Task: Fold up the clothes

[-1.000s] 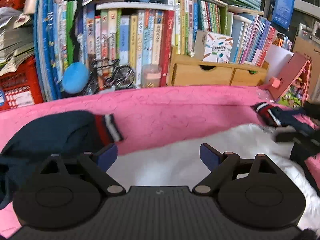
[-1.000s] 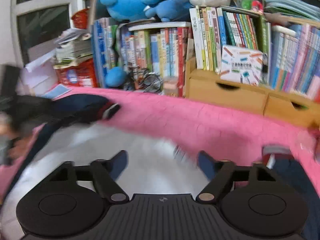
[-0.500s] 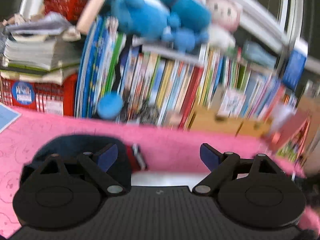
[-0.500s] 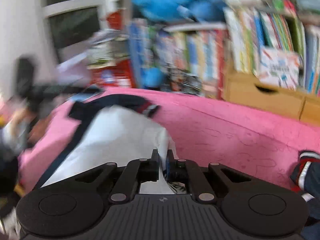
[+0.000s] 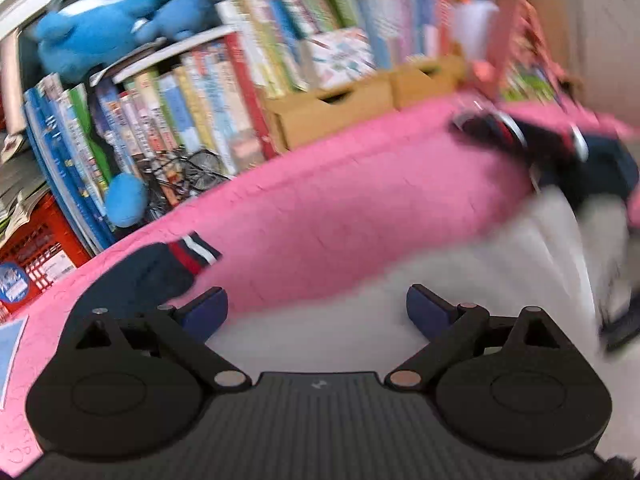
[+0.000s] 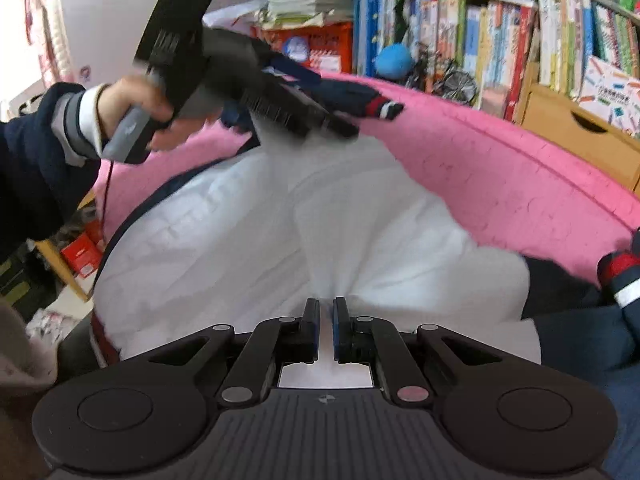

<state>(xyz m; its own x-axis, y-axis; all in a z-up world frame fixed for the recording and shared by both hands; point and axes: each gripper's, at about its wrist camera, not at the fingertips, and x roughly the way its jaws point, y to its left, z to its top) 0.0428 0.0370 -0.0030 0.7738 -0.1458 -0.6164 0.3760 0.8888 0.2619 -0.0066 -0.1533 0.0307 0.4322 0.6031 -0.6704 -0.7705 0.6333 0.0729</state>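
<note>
Crowded bookshelves (image 6: 500, 40) and blue plush toys (image 5: 92, 28) are seen behind a pink table cover (image 5: 340, 208), on which a white-lined navy jacket (image 6: 280, 232) is spread lining-up. From the right wrist view, the right gripper (image 6: 326, 320) is shown pressed together on a pinched fold of the white lining at the near edge; a person's hand (image 6: 136, 108), in a navy sleeve, is seen at far left holding the left gripper's body above the jacket. That hand is not shown in the left wrist view, where the left gripper (image 5: 316, 308) is seen spread wide over the lining, nothing held between its blue pads (image 5: 204, 308). One striped cuff (image 6: 380, 108) is pointed toward the far shelves, the other (image 6: 620, 276) lies at the right, so the sleeves are stretched roughly left to right across the cover. Much of the left view is blurred.
</note>
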